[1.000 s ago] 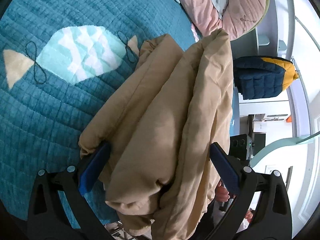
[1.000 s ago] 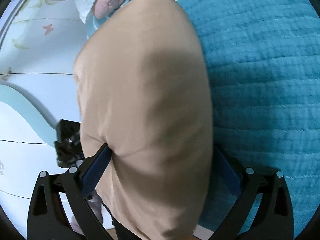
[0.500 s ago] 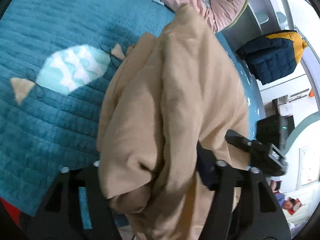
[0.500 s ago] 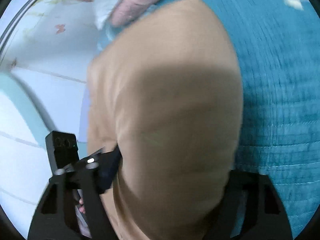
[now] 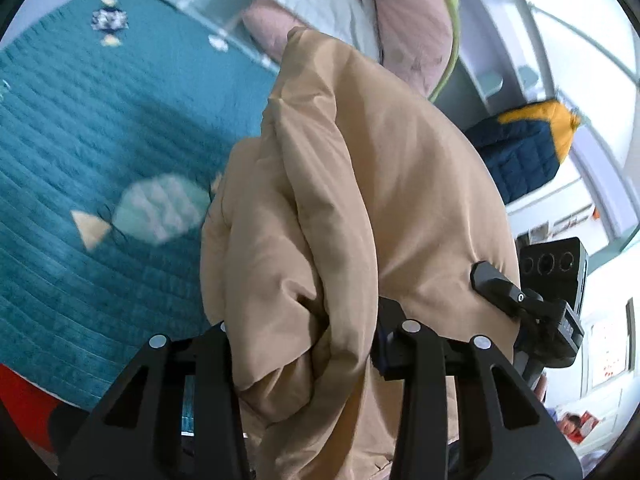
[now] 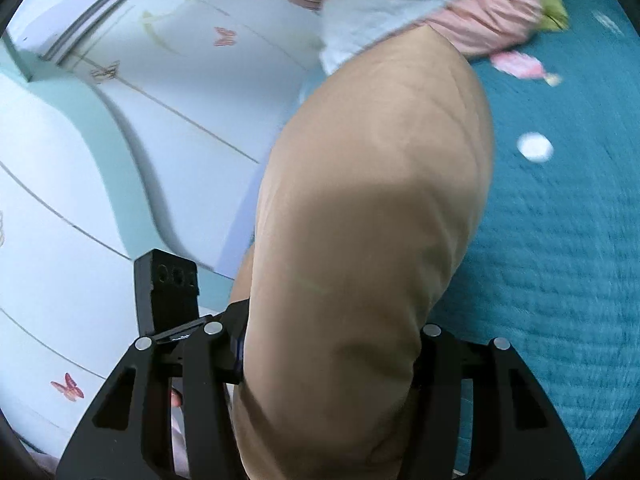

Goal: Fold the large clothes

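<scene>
A large tan padded jacket (image 5: 360, 200) is bunched into a thick bundle and held up above the teal quilted bed (image 5: 80, 140). My left gripper (image 5: 304, 340) is shut on its lower folds; the fabric hides both fingertips. My right gripper (image 6: 328, 344) is shut on the same jacket (image 6: 368, 220), which fills the middle of the right wrist view. The right gripper's black body (image 5: 532, 304) shows at the right of the left wrist view, close against the bundle.
Pink and white bedding (image 5: 360, 4) is piled at the head of the bed. A navy and yellow jacket (image 5: 520, 148) lies at the right. A white wardrobe with butterfly stickers (image 6: 100, 160) stands beside the bed. The quilt (image 6: 560, 240) spreads to the right.
Both grippers have closed from wide apart onto the jacket and lifted it. The views have tilted up toward the head of the bed, and the two grippers have come closer together.
</scene>
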A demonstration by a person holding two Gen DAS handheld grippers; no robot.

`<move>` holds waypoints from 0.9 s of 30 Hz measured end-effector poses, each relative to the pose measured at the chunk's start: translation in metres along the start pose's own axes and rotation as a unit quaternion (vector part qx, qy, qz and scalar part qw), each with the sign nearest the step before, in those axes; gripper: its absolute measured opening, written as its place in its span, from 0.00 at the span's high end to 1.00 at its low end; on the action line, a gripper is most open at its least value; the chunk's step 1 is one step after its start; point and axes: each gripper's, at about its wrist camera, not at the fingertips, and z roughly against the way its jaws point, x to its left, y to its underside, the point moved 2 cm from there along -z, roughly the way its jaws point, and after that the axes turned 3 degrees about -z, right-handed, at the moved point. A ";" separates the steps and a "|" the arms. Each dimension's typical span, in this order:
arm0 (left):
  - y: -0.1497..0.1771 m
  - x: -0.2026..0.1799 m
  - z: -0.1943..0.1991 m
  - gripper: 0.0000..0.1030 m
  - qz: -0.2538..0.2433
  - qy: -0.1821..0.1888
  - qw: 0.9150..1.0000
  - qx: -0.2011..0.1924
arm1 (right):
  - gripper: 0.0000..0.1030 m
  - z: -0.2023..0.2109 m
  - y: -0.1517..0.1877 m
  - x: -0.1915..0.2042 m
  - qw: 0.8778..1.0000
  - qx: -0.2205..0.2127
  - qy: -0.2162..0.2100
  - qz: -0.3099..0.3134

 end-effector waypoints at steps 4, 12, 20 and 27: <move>-0.022 -0.004 0.034 0.63 0.000 0.006 0.999 -0.047 | 0.52 -0.004 -0.019 0.042 0.999 -0.003 -0.015 0.044; -0.092 -0.007 0.109 0.63 -0.017 -0.034 0.991 -0.126 | 0.52 -0.054 -0.082 0.124 0.993 -0.005 -0.064 0.097; -0.196 0.030 0.139 0.63 -0.038 -0.124 0.980 -0.151 | 0.48 -0.142 -0.139 0.142 0.991 -0.030 -0.099 0.087; -0.236 0.109 0.051 0.63 -0.009 -0.188 0.980 -0.067 | 0.44 -0.222 -0.135 0.041 0.999 -0.005 -0.032 0.001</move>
